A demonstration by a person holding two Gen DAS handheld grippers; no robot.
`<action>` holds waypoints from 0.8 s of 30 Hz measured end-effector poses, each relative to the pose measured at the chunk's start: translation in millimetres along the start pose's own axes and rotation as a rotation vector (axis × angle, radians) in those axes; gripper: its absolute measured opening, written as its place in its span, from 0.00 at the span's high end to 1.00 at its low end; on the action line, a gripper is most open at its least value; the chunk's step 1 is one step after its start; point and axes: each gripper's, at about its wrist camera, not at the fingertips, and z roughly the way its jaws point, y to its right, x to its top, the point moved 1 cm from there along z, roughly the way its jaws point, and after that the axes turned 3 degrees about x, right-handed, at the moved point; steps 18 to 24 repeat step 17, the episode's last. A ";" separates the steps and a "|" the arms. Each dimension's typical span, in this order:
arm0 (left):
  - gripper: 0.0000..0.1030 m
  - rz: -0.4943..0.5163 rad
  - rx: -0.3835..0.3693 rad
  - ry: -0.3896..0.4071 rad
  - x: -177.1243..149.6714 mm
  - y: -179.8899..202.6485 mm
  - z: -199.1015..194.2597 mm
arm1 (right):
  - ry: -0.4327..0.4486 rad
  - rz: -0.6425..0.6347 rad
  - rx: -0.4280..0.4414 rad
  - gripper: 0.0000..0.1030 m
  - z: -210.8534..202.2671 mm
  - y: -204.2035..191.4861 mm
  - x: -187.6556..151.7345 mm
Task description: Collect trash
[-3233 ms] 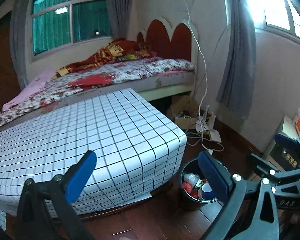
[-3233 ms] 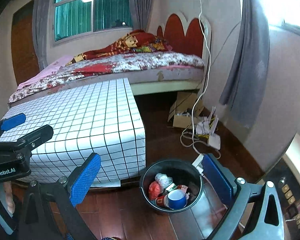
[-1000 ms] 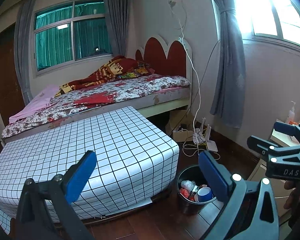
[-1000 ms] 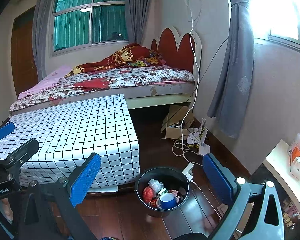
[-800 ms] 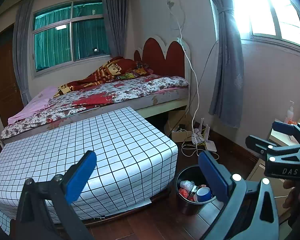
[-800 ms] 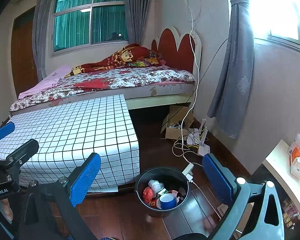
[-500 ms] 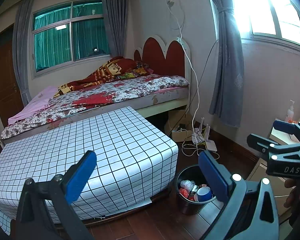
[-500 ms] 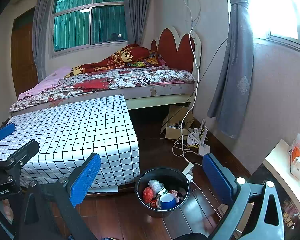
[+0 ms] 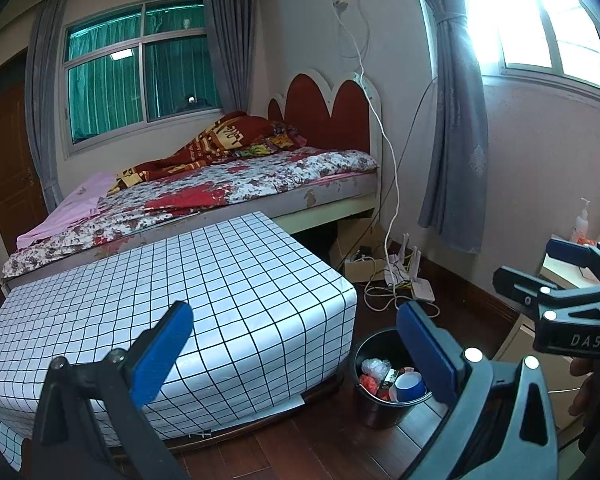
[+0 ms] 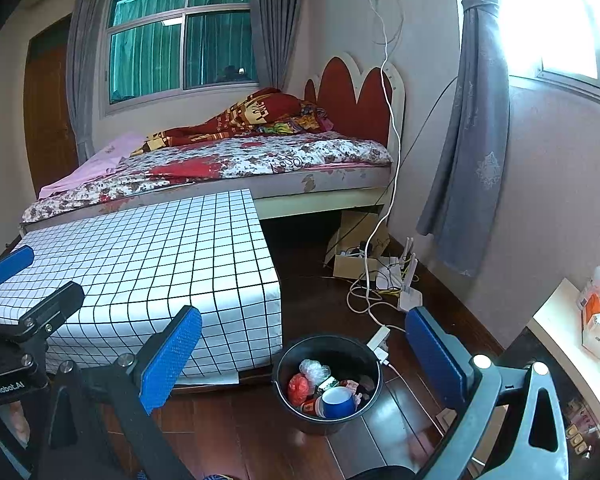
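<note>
Your left gripper [image 9: 296, 344] and right gripper [image 10: 302, 344] are both wide open, holding nothing; the bin [image 10: 327, 420], near right, looks full; likely done.

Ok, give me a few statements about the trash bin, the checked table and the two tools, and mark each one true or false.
1. The black trash bin stands on the wooden floor beside the checked table. True.
2. The bin is empty. False: it holds a blue cup, a red wrapper and other trash.
3. The right tool is open and holds nothing. True.
4. The left tool grips a bottle. False: it is open and holds nothing.
5. Trash lies on the checked table. False: none shows on it.
</note>
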 end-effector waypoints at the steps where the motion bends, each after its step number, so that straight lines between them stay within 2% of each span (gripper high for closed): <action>1: 0.01 0.001 0.000 0.000 0.0 0.0 0.0 | 0.000 -0.002 0.001 0.00 0.2 -0.4 -0.3; 12: 0.01 0.031 0.008 0.019 -2.1 2.4 -1.8 | -0.003 -0.008 0.004 0.00 0.7 -3.6 -3.1; 16: 0.01 0.034 -0.020 0.016 -3.2 3.7 -2.3 | -0.007 -0.006 0.007 0.00 1.9 -3.2 -5.0; 24: 0.01 0.032 -0.023 0.015 -3.4 3.9 -2.3 | -0.008 -0.006 0.007 0.00 2.2 -3.2 -5.2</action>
